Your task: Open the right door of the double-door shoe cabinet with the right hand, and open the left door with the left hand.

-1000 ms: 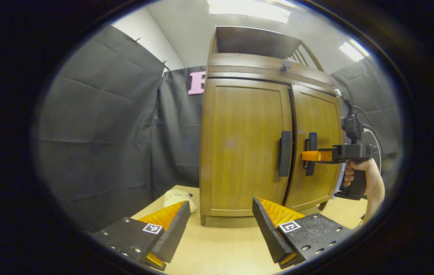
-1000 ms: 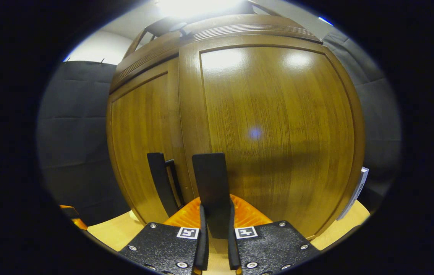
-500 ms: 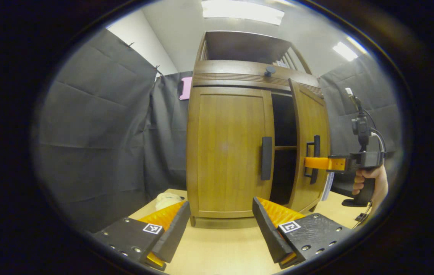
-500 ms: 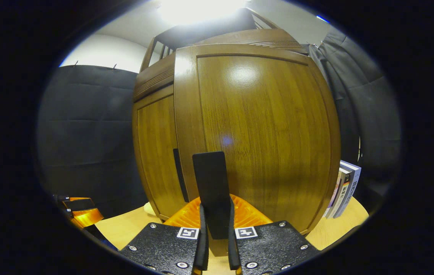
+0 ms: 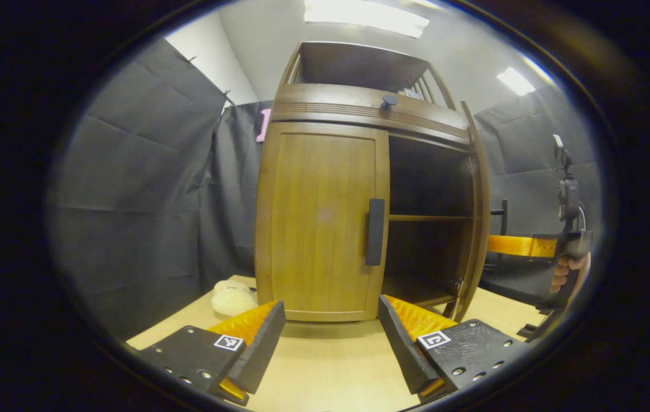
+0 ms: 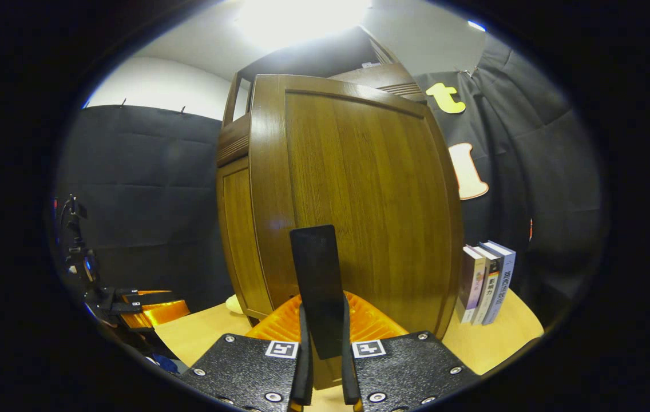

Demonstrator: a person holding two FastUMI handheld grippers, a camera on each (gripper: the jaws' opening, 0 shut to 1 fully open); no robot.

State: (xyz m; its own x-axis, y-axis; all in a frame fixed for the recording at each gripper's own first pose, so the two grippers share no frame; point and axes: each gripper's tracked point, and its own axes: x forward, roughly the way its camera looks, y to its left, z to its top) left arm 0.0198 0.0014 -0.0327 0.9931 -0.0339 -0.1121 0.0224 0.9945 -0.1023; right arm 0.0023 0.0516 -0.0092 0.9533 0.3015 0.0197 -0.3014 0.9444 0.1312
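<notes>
The wooden shoe cabinet (image 5: 325, 109) stands on a light tabletop. Its left door (image 5: 319, 217) is closed, with a black handle (image 5: 375, 232) at its inner edge. The right door (image 5: 476, 217) is swung wide and seen edge-on, baring a dark inside with one shelf (image 5: 425, 217). My right gripper (image 6: 323, 366) is shut on the right door's black handle (image 6: 316, 280), in front of the door's panel (image 6: 359, 189). From the left gripper view that right gripper (image 5: 496, 245) sits beyond the door, held by a hand (image 5: 568, 272). My left gripper (image 5: 331, 343) is open, short of the left door.
A pale plush object (image 5: 232, 297) lies on the table by the cabinet's left corner. Three books (image 6: 485, 283) stand upright to the right of the open door. Black cloth walls close the booth on all sides. My left gripper (image 6: 147, 309) appears low on the left.
The right door went from closed to wide open, pulled by the right gripper still shut on its handle. The left gripper stayed open, facing the left door.
</notes>
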